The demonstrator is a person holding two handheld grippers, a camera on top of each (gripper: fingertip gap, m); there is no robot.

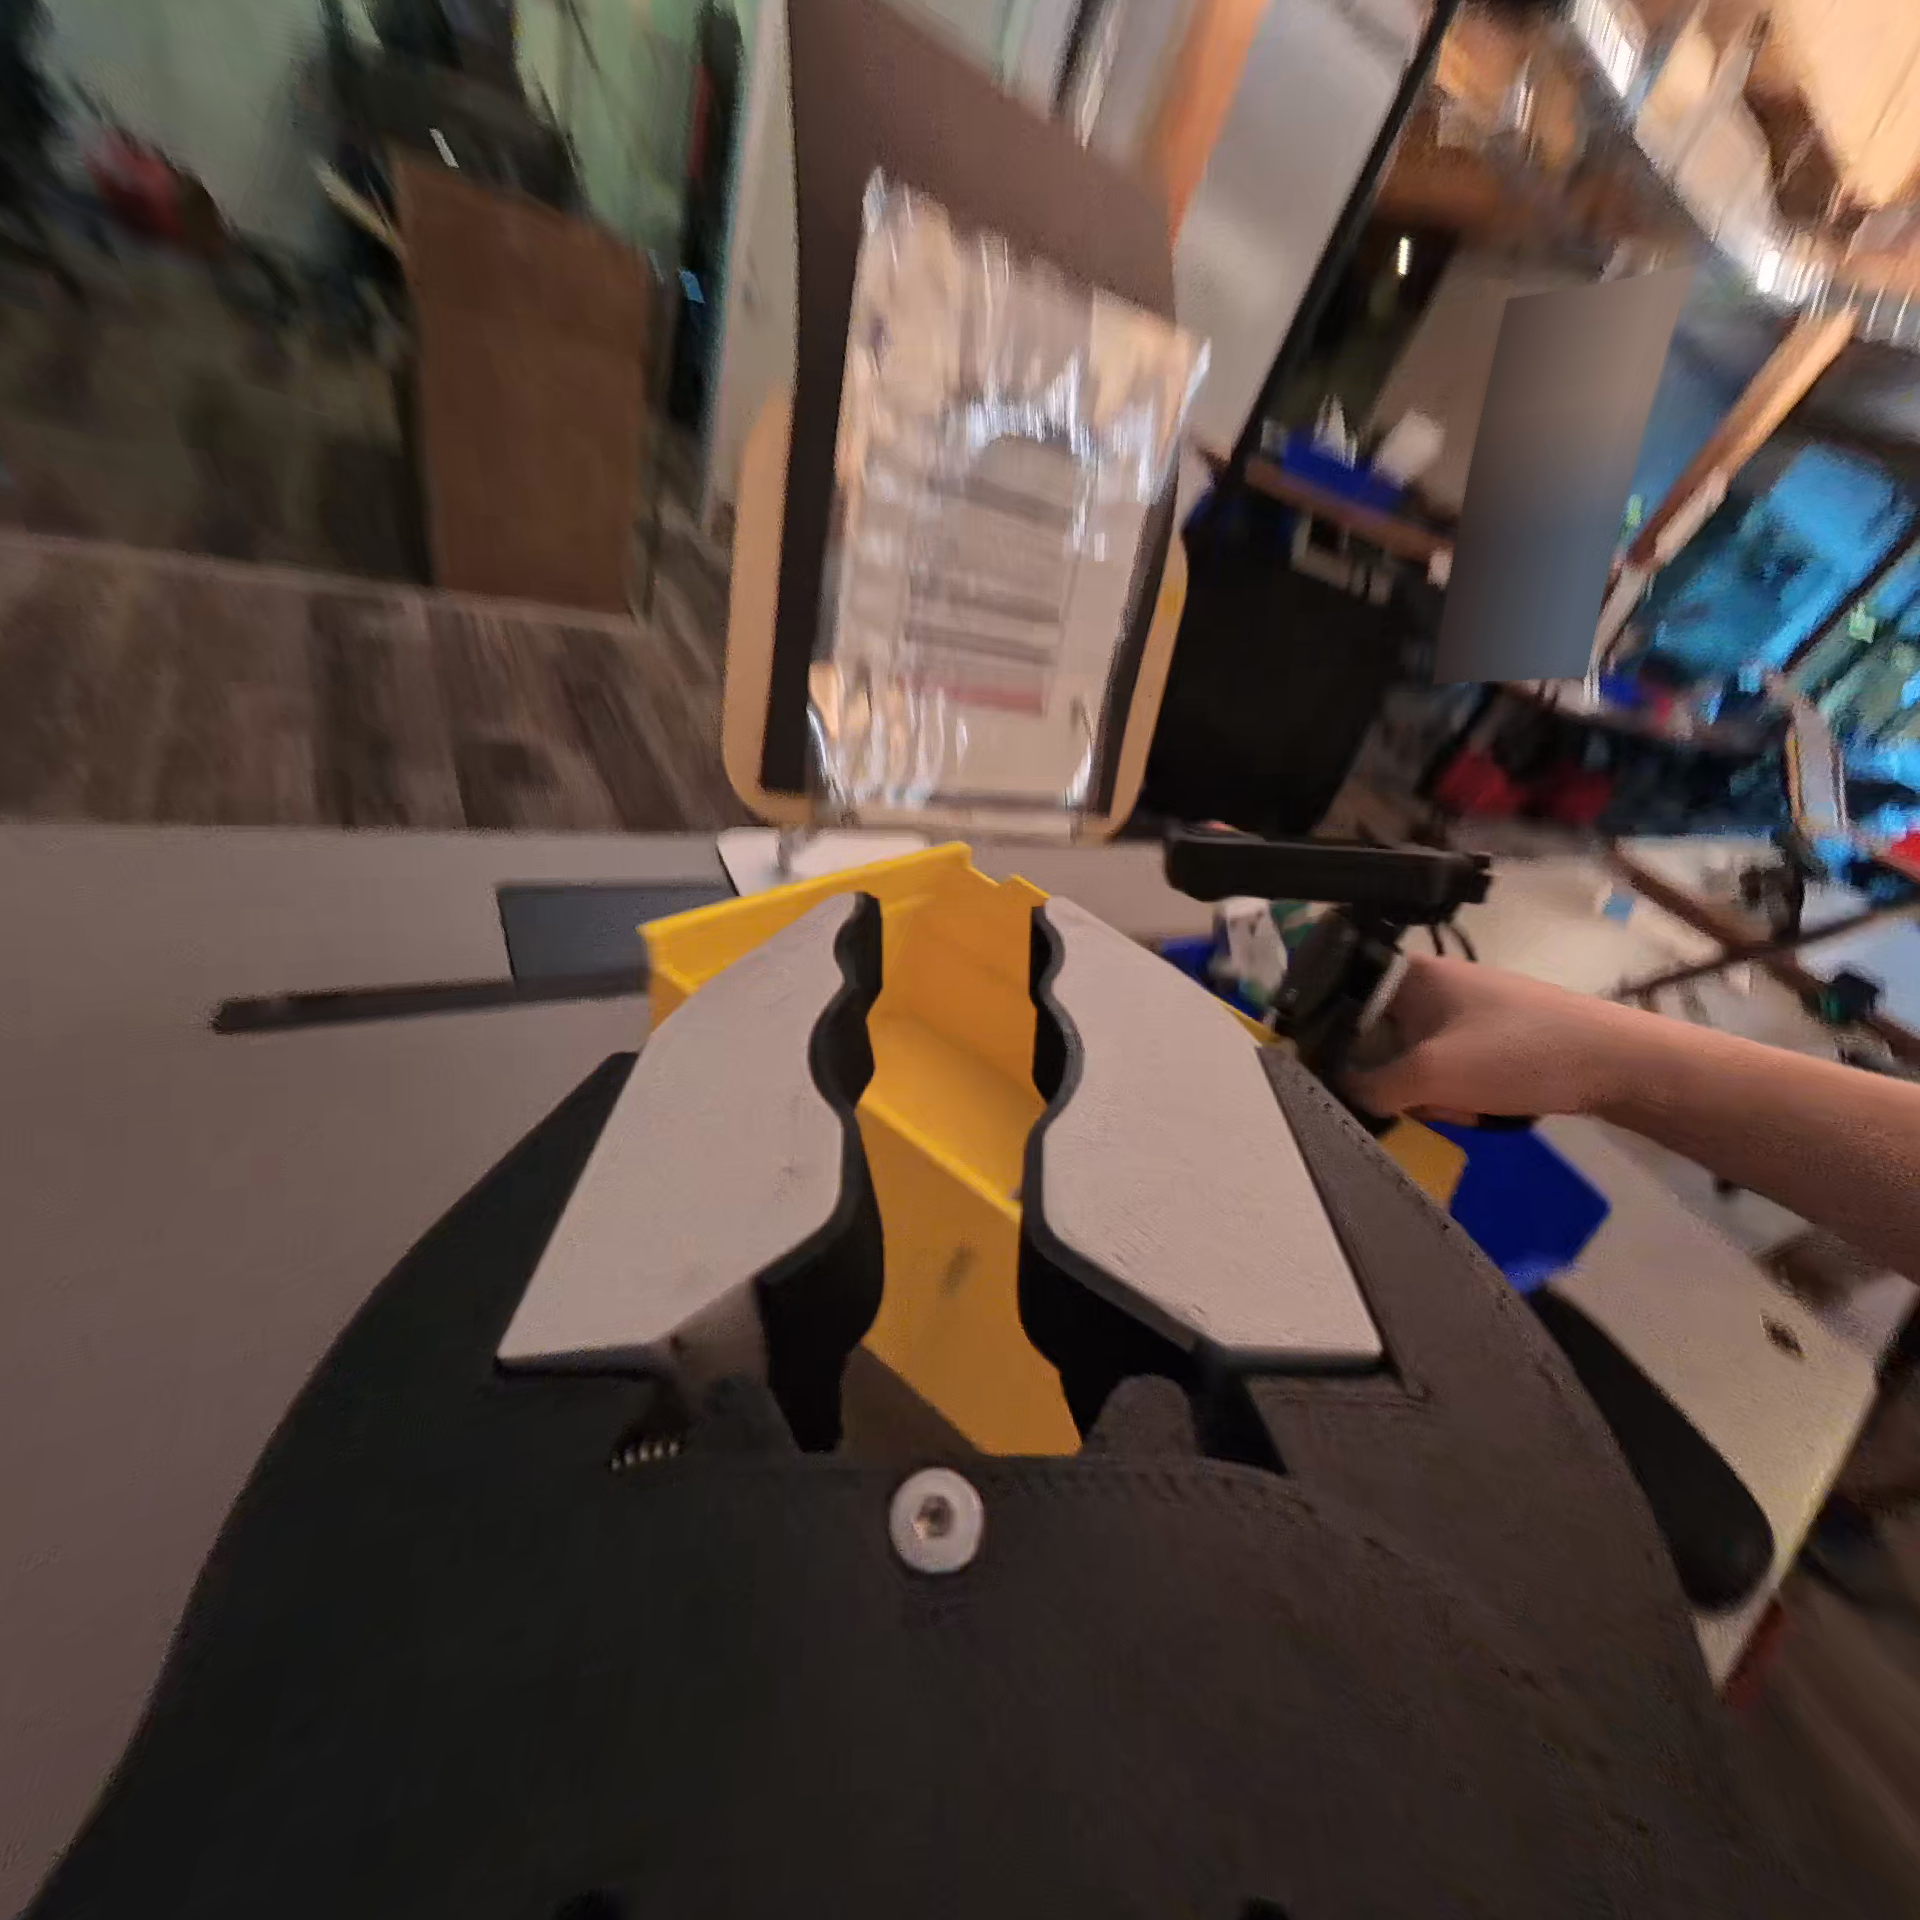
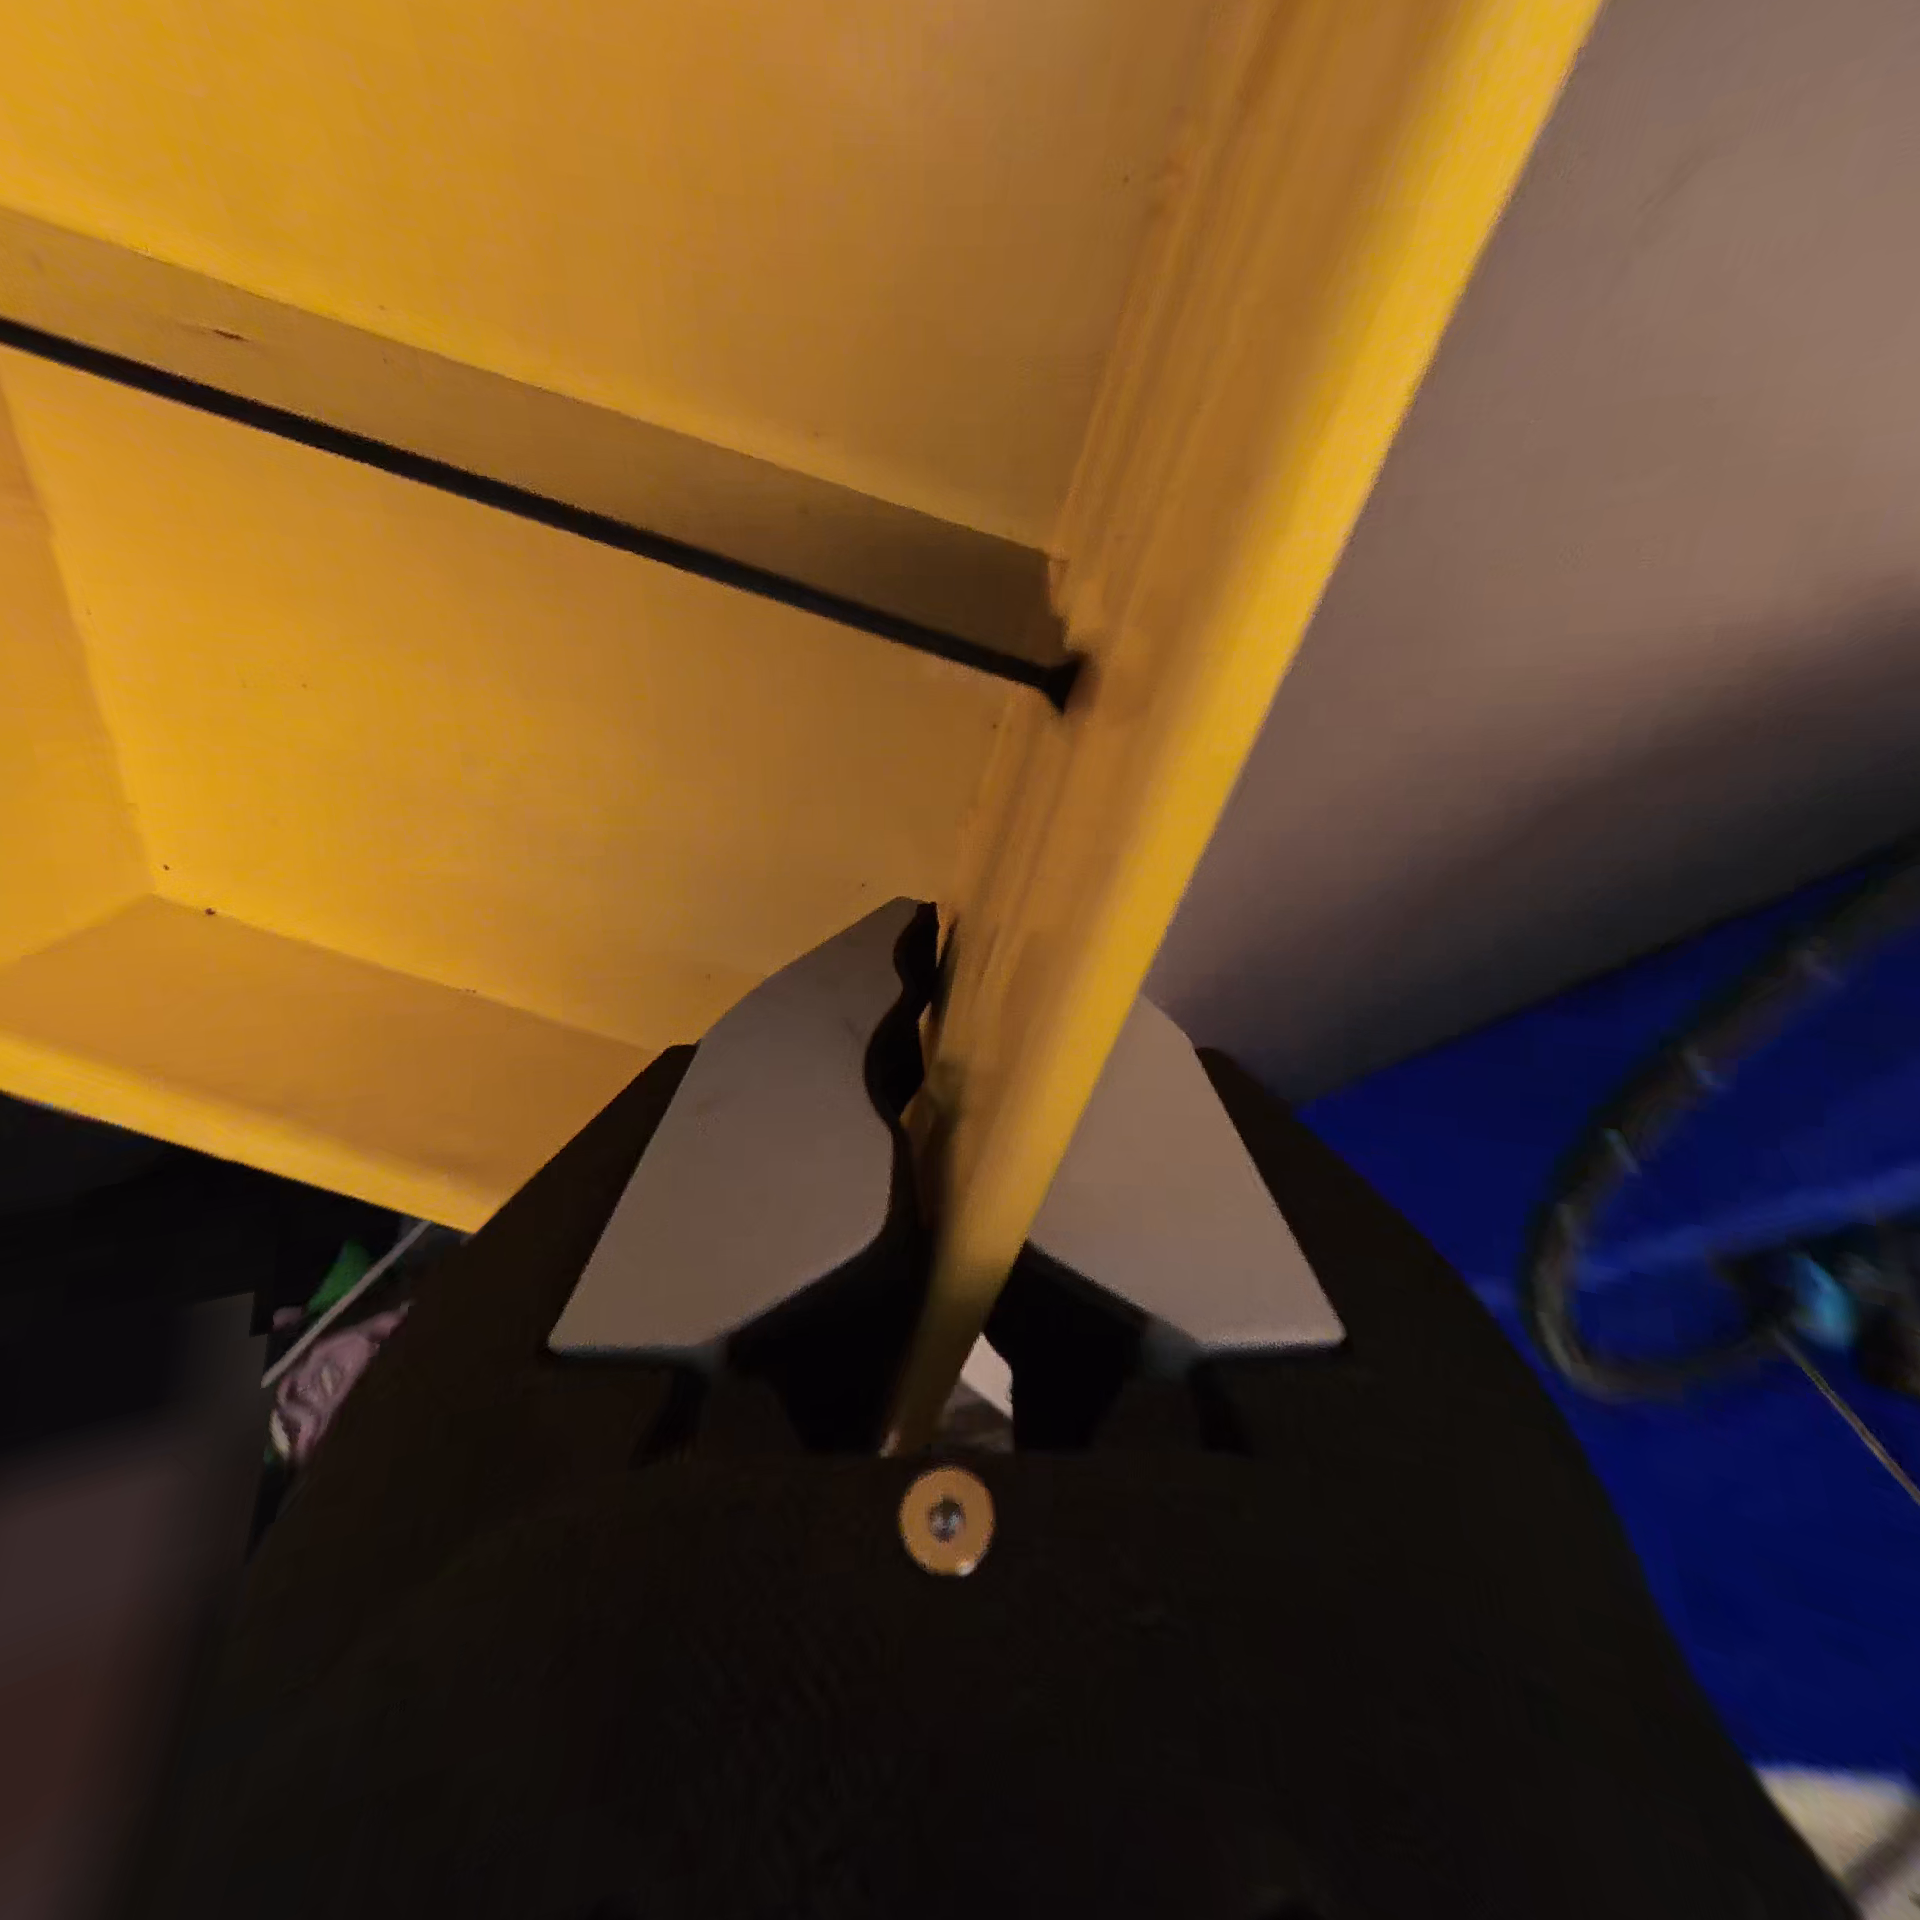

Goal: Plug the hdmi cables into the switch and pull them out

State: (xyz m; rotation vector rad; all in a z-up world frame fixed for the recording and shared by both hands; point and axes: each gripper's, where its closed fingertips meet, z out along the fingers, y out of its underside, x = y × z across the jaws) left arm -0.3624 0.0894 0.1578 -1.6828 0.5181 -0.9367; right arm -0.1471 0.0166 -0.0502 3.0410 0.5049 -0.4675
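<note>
- The left claw [image 1: 954,935] points forward and slightly down over the grey table [image 1: 260,1195], tilted a little clockwise; its two grey fingers [image 1: 717,1122] stand apart with a clear gap and hold nothing, so it is released.
- Through that gap, at 12 o'clock from the claw's screw, shows a yellow bin [image 1: 935,1049] with its open top up; in the left wrist view its far wall sits just past the fingertips.
- At 9 o'clock from the bin a flat dark panel [image 1: 603,925] lies on the table, and a thin dark strip [image 1: 416,1006] runs out from it toward 8 o'clock.
- Beyond the bin, at 12 o'clock, a clipboard [image 1: 935,582] stands upright with a crinkled clear plastic sleeve on it; the picture is blurred there.
- At 3 o'clock a bare forearm and hand [image 1: 1496,1049] reach in from the right edge, wrist level, wrapped around a black handle [image 1: 1340,977] beside the bin.
- Under that forearm sits a blue bin [image 1: 1517,1195], touching the yellow one.
- The right claw [image 2: 1003,966] angles up toward 1 o'clock and is clenched on the yellow bin's side wall [image 2: 1101,831], one finger inside and one outside.
- At 4 o'clock from it, a dark cable [image 2: 1621,1174] lies coiled in the blue bin; the switch cannot be made out in either view.
</note>
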